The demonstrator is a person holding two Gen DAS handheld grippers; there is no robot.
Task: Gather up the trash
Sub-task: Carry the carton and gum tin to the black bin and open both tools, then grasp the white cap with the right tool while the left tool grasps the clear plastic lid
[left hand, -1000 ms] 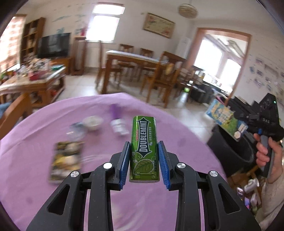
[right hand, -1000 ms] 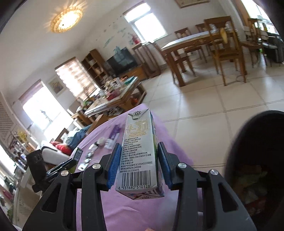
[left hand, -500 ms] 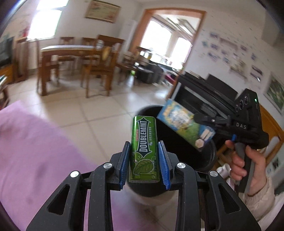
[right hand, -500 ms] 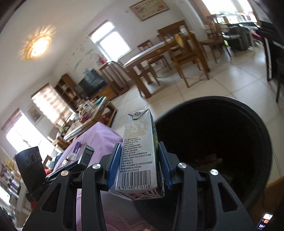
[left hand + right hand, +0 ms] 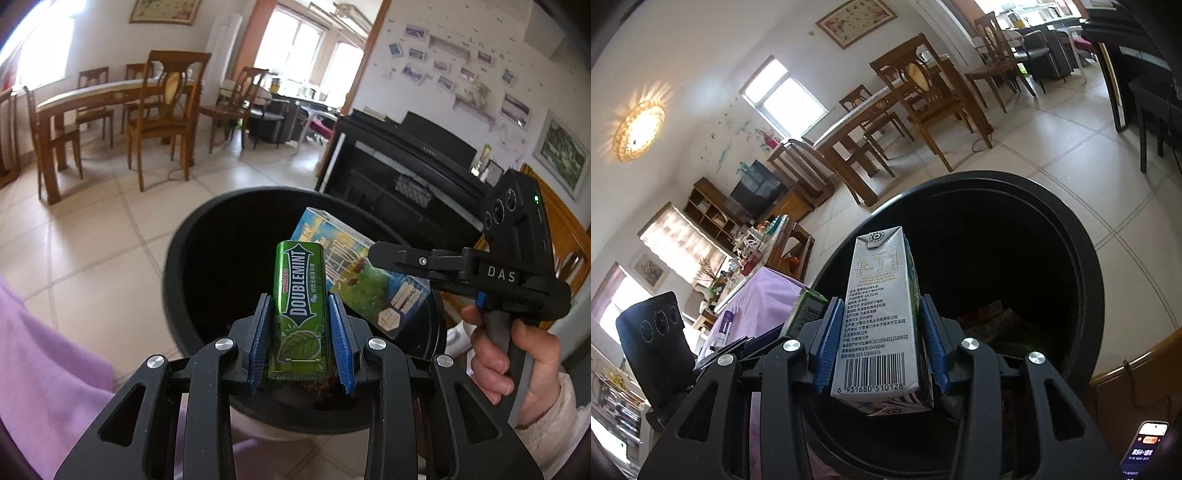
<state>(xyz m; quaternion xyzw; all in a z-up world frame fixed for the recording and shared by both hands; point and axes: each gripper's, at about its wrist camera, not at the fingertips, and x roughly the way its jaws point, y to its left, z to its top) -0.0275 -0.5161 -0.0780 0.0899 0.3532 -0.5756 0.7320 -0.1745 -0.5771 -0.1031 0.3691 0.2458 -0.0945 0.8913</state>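
My left gripper [image 5: 300,341] is shut on a green Doublemint gum pack [image 5: 300,306] and holds it over the open black trash bin [image 5: 207,236]. My right gripper [image 5: 881,343] is shut on a small milk carton [image 5: 877,325], held above the same bin [image 5: 1082,236]. In the left wrist view the carton [image 5: 364,280] sits just right of the gum pack, with the right gripper's handle in a hand. In the right wrist view the gum pack [image 5: 807,310] shows beside the carton on the left. Some wrappers lie deep in the bin [image 5: 997,325].
The purple-covered table [image 5: 40,362] lies to the left of the bin, with a small bottle [image 5: 724,325] on it. A black piano [image 5: 406,173] stands behind the bin. A wooden dining table with chairs [image 5: 110,107] stands across the tiled floor. A phone [image 5: 1145,448] lies at lower right.
Both grippers swung from the purple table over to the black bin. The gum pack and carton stay gripped and now hang close together above the bin's opening.
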